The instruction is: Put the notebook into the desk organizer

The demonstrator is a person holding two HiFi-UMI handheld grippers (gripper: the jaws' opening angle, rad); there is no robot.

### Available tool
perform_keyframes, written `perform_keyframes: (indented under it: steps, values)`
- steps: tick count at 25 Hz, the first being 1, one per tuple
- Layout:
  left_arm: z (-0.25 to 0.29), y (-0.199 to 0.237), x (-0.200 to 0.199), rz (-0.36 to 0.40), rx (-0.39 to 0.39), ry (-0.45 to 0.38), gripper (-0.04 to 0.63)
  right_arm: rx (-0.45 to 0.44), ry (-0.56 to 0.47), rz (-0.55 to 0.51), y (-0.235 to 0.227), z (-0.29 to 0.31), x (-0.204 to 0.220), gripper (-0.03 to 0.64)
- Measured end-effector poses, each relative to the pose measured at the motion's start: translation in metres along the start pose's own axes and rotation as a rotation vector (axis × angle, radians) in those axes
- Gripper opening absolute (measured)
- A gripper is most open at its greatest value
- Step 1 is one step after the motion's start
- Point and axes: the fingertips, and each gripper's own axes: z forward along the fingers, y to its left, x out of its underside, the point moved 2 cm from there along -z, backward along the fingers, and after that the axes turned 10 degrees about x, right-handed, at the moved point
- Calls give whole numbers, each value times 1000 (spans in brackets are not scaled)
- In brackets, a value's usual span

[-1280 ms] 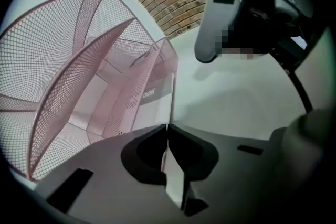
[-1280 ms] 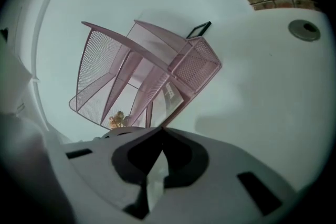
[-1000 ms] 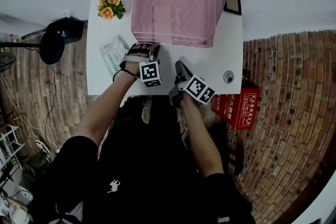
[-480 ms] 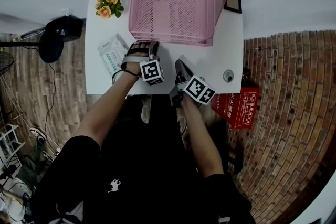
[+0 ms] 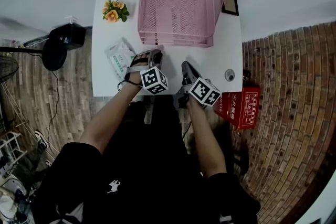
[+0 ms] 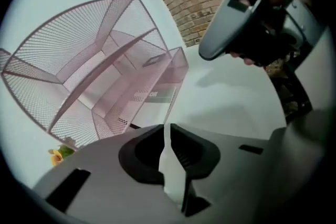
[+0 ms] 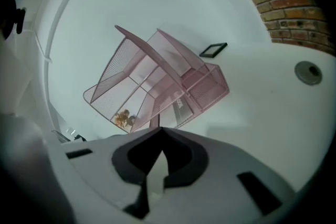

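Note:
The pink mesh desk organizer (image 5: 176, 2) stands at the back of the white table (image 5: 220, 57). The notebook (image 6: 153, 96) lies flat in its lowest tray, and its printed cover also shows in the right gripper view (image 7: 179, 104). My left gripper (image 5: 152, 55) hovers just before the organizer's front edge. Its jaws (image 6: 167, 129) have just been opening to a narrow gap, with nothing between them. My right gripper (image 5: 185, 65) hangs beside it to the right, its jaws (image 7: 160, 131) shut and empty.
Orange flowers (image 5: 114, 10) and a white-green packet (image 5: 119, 54) lie on the table's left side. A black frame (image 5: 229, 3) sits by the organizer's right side, with a round grommet (image 5: 229, 75) nearer. A red box (image 5: 242, 107) stands on the floor at right.
The left gripper's jaws have parted a little and the gripper has rolled and lifted slightly. The right gripper has also risen a little. The notebook stays in the tray.

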Motion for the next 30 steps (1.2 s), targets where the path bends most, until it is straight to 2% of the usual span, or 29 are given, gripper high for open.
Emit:
perform_keyframes:
  steps: [3,9,14,17,23,27,30]
  values:
    - [-24,0,0,-57,3,-54,5,7,-58,-60,14,-16,-5,2]
    - [-79,6,1,-167,5,-164,3,24,-154,-209,51,-56,-3,2]
    - [-123,15,0,-312,13,-263,3,52,-235,-357,75,-94,-10,2]
    - [-151,19,-1,-386,-19,-315,3,37,-262,-411,85,-118,-12,2]
    - [-207,12,2,-462,-129,-384,3,-20,-285,-466,88,-161,-7,2]
    - [-235,-12,1,-547,-174,-419,3,-42,-291,-480,81,-193,-4,2]
    - [-257,-28,-8,-602,-217,-477,3,-53,-300,-499,73,-215,0,2]
